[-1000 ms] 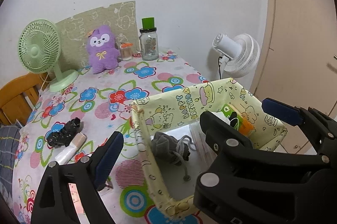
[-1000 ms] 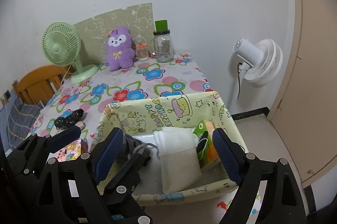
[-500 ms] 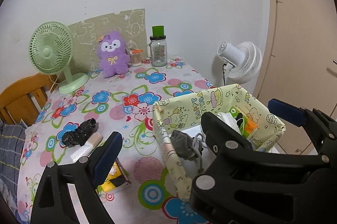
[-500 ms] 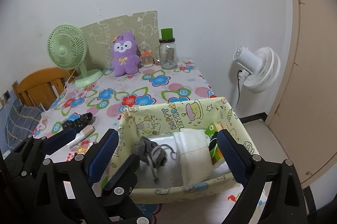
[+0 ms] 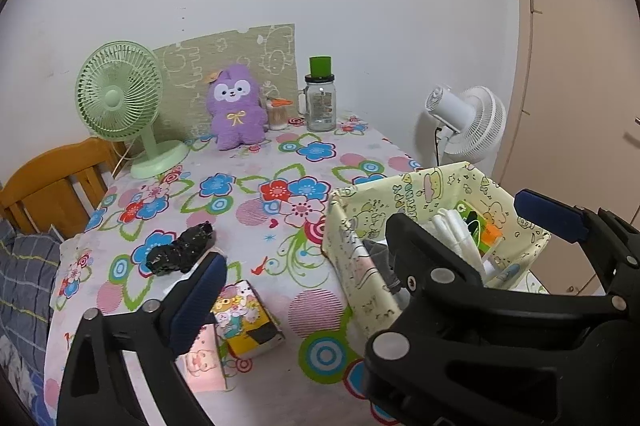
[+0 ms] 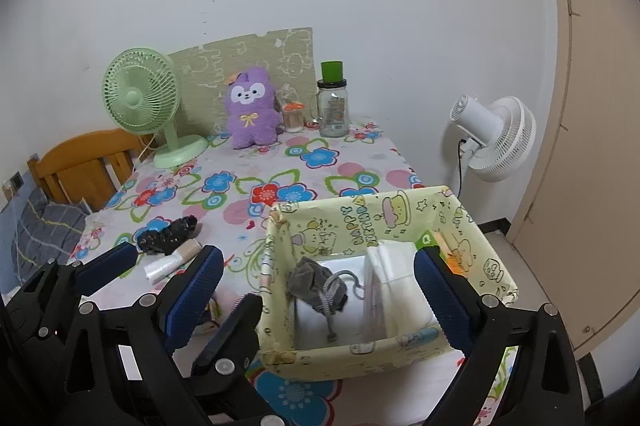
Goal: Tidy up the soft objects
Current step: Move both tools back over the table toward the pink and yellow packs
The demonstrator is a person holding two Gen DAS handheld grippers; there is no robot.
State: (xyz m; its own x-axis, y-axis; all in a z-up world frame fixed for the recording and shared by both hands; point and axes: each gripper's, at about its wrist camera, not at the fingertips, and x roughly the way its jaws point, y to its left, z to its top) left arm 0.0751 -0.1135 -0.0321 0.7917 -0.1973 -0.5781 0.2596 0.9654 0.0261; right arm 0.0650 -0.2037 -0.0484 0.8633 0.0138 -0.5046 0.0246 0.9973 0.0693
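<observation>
A yellow cartoon-print fabric basket [image 5: 400, 186] [image 6: 360, 222] stands at the table's near right corner. In it lie a grey drawstring pouch [image 6: 312, 278], a white folded cloth [image 6: 396, 266] and a green-orange packet [image 5: 480, 230]. A black fuzzy item [image 5: 180, 254] [image 6: 168, 236] lies on the flowered tablecloth to the left. A purple plush [image 5: 236, 114] [image 6: 252, 110] sits at the back. My left gripper [image 5: 376, 246] and right gripper [image 6: 316, 258] hover in front of the basket. Their jaws are opening, and nothing is between the pads.
A yellow tissue pack [image 5: 248, 318] and a pink pack [image 5: 200, 358] lie near the front edge, with a plastic roll [image 6: 172, 260] by the black item. A green fan [image 5: 120, 98], a glass jar [image 5: 320, 102], a white floor fan [image 5: 468, 122] and a wooden chair [image 5: 52, 178] ring the table.
Both grippers have drawn back from the basket and risen a little, so more of the table and the tissue packs show. Both pairs of jaws stand slightly wider.
</observation>
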